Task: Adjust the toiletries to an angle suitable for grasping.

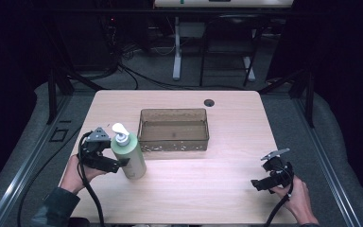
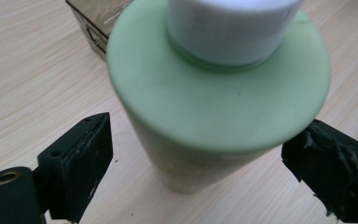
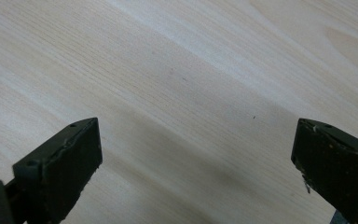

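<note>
Left tool (image 1: 118, 163): wide apart around the green bottle (image 1: 131, 158), ready to grab, near the tabletop's left edge.
Right tool (image 1: 260, 184): wide apart, holding nothing.

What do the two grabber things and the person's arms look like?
Both the left gripper and the right gripper are black, each with two blocky black jaws whose pads look scuffed. Each has a grey three-cornered plate on top and trails a black cable. The person's left arm wears a dark sleeve.
</note>
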{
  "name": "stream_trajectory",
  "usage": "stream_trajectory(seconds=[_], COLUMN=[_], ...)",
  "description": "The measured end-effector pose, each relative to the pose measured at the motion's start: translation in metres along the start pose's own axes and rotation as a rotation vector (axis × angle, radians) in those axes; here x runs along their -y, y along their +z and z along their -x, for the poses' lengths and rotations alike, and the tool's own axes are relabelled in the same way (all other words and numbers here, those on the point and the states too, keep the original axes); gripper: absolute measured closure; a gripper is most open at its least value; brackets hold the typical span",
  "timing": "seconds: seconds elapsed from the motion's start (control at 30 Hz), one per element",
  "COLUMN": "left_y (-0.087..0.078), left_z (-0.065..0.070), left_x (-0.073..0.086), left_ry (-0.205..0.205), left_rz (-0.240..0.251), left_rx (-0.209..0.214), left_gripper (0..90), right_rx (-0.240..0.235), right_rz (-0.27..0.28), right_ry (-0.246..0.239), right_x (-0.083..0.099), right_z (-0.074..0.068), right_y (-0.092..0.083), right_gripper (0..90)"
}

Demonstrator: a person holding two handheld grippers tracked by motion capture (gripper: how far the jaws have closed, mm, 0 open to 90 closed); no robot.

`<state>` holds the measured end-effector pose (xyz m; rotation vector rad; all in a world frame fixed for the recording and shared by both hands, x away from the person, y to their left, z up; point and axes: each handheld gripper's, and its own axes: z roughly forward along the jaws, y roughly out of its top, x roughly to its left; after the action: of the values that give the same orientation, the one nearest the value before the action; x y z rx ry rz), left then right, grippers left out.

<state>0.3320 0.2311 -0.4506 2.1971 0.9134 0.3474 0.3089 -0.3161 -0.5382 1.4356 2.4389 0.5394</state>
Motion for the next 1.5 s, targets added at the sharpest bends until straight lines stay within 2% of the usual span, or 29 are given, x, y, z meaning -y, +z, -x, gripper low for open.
stream_trajectory(seconds=[0.13, 0.37, 0.5, 0.63, 0.77, 0.9, 1.03, 1.07, 1.1, 1.17, 1.2, 1.23, 1.27, 1.3, 1.37, 1.4, 1.5], left_y=[0.003, 0.007, 0.012, 0.017, 0.022, 0.031, 0.035, 0.034, 0.034, 0.031, 0.029, 0.025, 0.025, 0.023, 0.022, 0.022, 0.026], left_z=[0.001, 0.004, 0.010, 0.018, 0.026, 0.033, 0.034, 0.031, 0.031, 0.027, 0.024, 0.020, 0.020, 0.014, 0.013, 0.009, 0.004], left_x=[-0.004, -0.007, -0.009, -0.012, -0.018, -0.021, -0.021, -0.020, -0.020, -0.019, -0.019, -0.021, -0.021, -0.022, -0.023, -0.025, -0.028], left_ry=[0.012, 0.023, -0.009, -0.046, -0.070, -0.058, -0.031, -0.020, -0.020, -0.007, 0.007, 0.015, 0.015, 0.025, 0.029, 0.065, 0.088], left_rz=[0.007, 0.006, 0.024, 0.029, 0.028, 0.007, -0.003, 0.003, 0.003, 0.029, 0.043, 0.055, 0.055, 0.060, 0.065, 0.056, 0.049], left_rx=[0.005, -0.016, -0.049, -0.091, -0.117, -0.137, -0.126, -0.106, -0.106, -0.078, -0.049, -0.047, -0.047, -0.020, -0.014, 0.009, 0.043], left_gripper=[12.8, 12.3, 12.4, 12.5, 12.5, 12.4, 12.3, 12.4, 12.4, 11.8, 10.3, 6.6, 5.7, 5.3, 2.3, 3.2, 2.1], right_rx=[-0.005, -0.005, 0.002, -0.004, -0.001, -0.001, 0.004, 0.002, 0.002, 0.002, -0.001, 0.000, 0.000, 0.000, -0.004, -0.005, -0.004], right_rz=[0.004, -0.001, -0.002, 0.000, -0.001, 0.005, 0.010, 0.012, 0.012, 0.012, 0.013, 0.011, 0.011, 0.011, 0.013, 0.014, 0.011], right_ry=[0.002, 0.002, -0.003, -0.004, -0.001, -0.004, -0.005, -0.005, -0.006, -0.006, -0.002, -0.006, -0.006, -0.009, -0.006, -0.007, -0.005], right_x=[0.000, 0.000, 0.000, -0.001, -0.001, -0.001, -0.001, -0.001, -0.001, 0.000, 0.000, 0.000, 0.000, 0.000, -0.001, -0.001, -0.001], right_z=[0.000, -0.001, -0.001, -0.002, -0.002, -0.002, -0.002, -0.002, -0.001, -0.001, -0.001, -0.001, -0.001, -0.001, -0.002, -0.002, -0.002], right_y=[-0.001, 0.000, 0.000, 0.001, 0.000, -0.001, -0.002, -0.002, -0.002, -0.002, -0.002, -0.002, -0.002, -0.002, -0.002, -0.002, -0.002], right_gripper=[1.7, 2.2, 2.2, 2.2, 2.2, 2.3, 2.3, 2.3, 2.4, 2.3, 2.3, 2.3, 2.3, 2.3, 2.4, 2.4, 2.3])
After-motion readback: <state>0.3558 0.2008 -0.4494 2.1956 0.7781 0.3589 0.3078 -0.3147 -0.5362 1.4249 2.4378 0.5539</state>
